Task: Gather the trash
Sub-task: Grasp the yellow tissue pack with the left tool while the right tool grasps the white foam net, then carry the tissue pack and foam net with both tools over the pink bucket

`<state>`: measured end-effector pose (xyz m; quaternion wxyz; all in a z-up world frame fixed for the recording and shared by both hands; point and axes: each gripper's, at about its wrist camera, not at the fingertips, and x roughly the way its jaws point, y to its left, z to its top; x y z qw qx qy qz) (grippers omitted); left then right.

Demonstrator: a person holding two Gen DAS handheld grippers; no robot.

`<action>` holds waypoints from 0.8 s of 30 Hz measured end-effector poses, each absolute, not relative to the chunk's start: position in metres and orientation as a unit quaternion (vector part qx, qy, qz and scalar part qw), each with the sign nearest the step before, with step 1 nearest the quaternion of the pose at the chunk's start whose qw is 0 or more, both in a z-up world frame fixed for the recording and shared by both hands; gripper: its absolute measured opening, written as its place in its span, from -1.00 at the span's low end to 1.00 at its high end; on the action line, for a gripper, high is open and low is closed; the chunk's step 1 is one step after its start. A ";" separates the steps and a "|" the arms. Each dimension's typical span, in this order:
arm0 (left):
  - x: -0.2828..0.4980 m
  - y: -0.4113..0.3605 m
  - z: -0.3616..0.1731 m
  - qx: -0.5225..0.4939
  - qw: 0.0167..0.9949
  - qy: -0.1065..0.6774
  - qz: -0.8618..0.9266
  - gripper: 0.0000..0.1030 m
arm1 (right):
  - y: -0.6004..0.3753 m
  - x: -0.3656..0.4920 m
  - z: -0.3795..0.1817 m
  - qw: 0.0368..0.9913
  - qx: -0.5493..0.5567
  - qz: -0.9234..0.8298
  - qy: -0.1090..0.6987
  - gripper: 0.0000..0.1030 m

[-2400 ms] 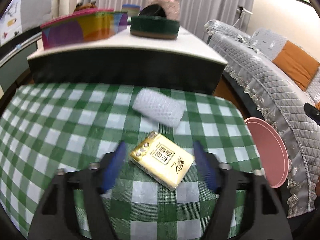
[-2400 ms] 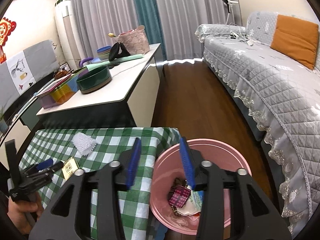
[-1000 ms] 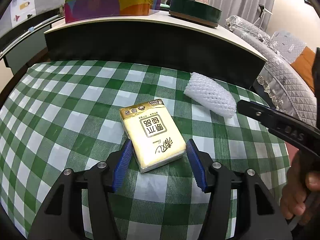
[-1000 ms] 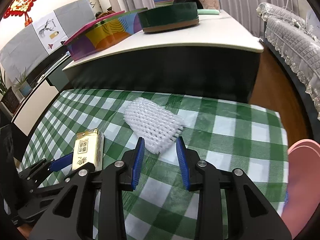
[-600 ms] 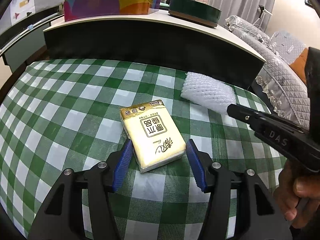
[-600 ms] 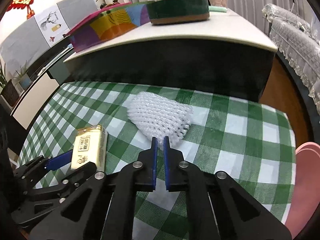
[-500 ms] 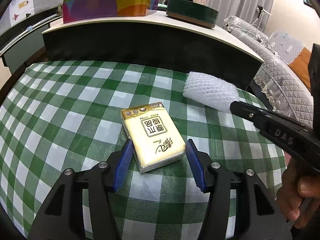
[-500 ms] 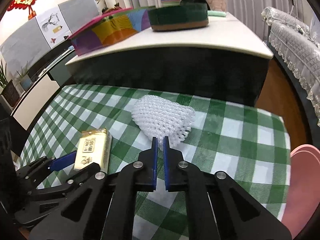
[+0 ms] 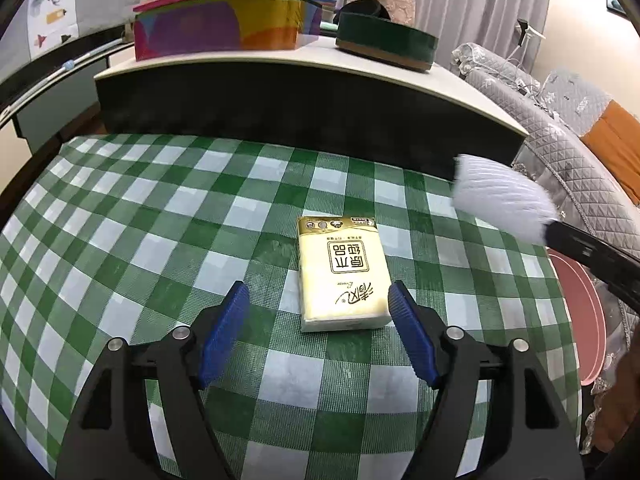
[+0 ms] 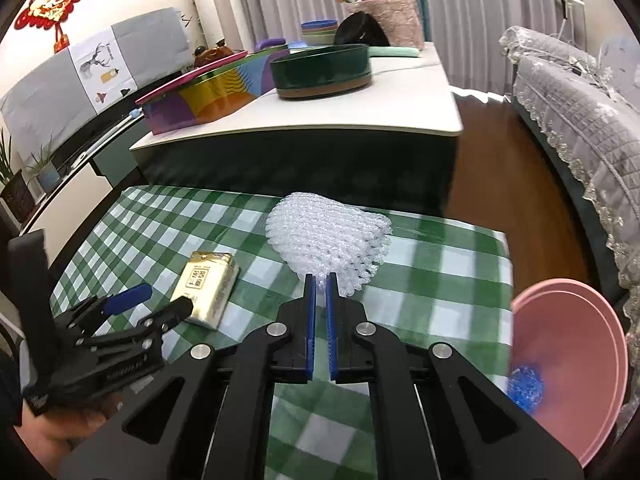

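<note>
My right gripper (image 10: 319,280) is shut on the near edge of a white foam net sleeve (image 10: 328,236) and holds it lifted above the green checked tablecloth (image 10: 432,264). The sleeve shows blurred at the right of the left wrist view (image 9: 500,204). A yellow tissue pack (image 9: 340,272) lies flat on the cloth, its near end between the blue pads of my open left gripper (image 9: 318,300). The pack (image 10: 208,280) and left gripper (image 10: 144,304) also show at the left of the right wrist view. A pink bin (image 10: 568,368) stands right of the table.
A higher white-topped table (image 9: 280,60) stands behind, with a colourful box (image 9: 216,24) and a dark green round tin (image 9: 384,40) on it. A grey quilted sofa (image 10: 580,112) runs along the right. The bin's rim also shows in the left wrist view (image 9: 580,312).
My right gripper closed on the foam sleeve and lifted it off the cloth, moving right. My left gripper opened wider around the tissue pack, which turned a little.
</note>
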<state>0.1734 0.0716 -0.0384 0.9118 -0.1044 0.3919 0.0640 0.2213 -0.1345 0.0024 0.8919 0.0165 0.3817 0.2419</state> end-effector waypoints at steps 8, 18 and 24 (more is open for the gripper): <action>0.188 0.051 -0.048 -0.078 0.905 0.414 0.064 0.31 | -0.167 0.210 0.018 0.903 0.021 0.226 0.366 -0.90; 0.186 0.036 -0.035 -0.073 0.914 0.394 0.064 0.01 | -0.199 0.196 0.028 0.911 0.017 0.204 0.357 -0.90; 0.178 0.013 -0.018 -0.066 0.926 0.370 0.035 0.01 | -0.220 0.184 0.034 0.918 0.011 0.184 0.350 -0.90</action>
